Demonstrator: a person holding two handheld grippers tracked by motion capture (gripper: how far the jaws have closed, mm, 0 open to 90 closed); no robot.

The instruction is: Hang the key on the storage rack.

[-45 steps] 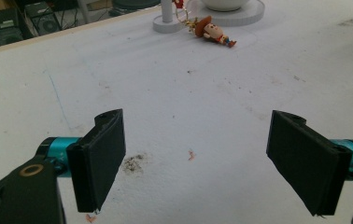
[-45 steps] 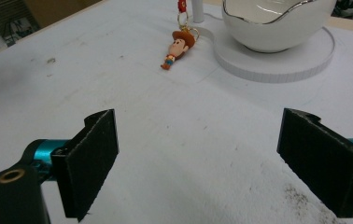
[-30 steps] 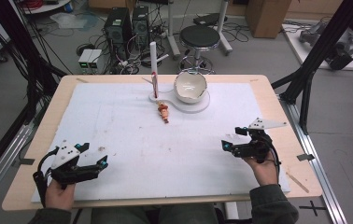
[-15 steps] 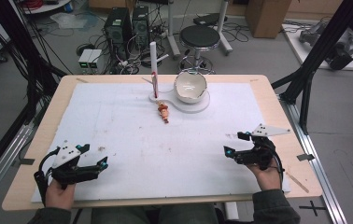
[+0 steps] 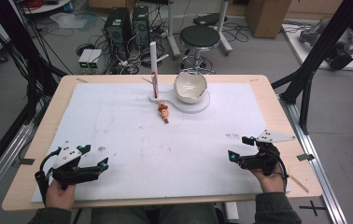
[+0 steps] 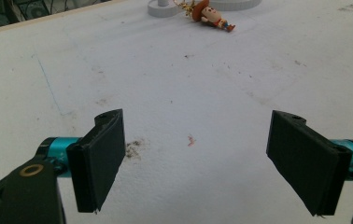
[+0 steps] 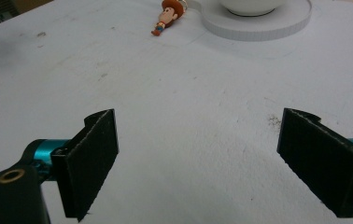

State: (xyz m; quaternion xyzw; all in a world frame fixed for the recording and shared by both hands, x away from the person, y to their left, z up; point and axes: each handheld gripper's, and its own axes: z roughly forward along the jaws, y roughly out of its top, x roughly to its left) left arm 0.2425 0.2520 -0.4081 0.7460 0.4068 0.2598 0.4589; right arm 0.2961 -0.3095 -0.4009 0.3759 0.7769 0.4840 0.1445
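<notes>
Poised wide open and empty at the near corners of the white-covered wooden bench (image 5: pixel 118 121): left gripper (image 5: pixel 95 164), right gripper (image 5: pixel 238 148); small cowboy-hatted figurine (image 5: pixel 164 112) untouched far off beside white ceramic bowl (image 5: pixel 190 86), nothing yet begun
</notes>
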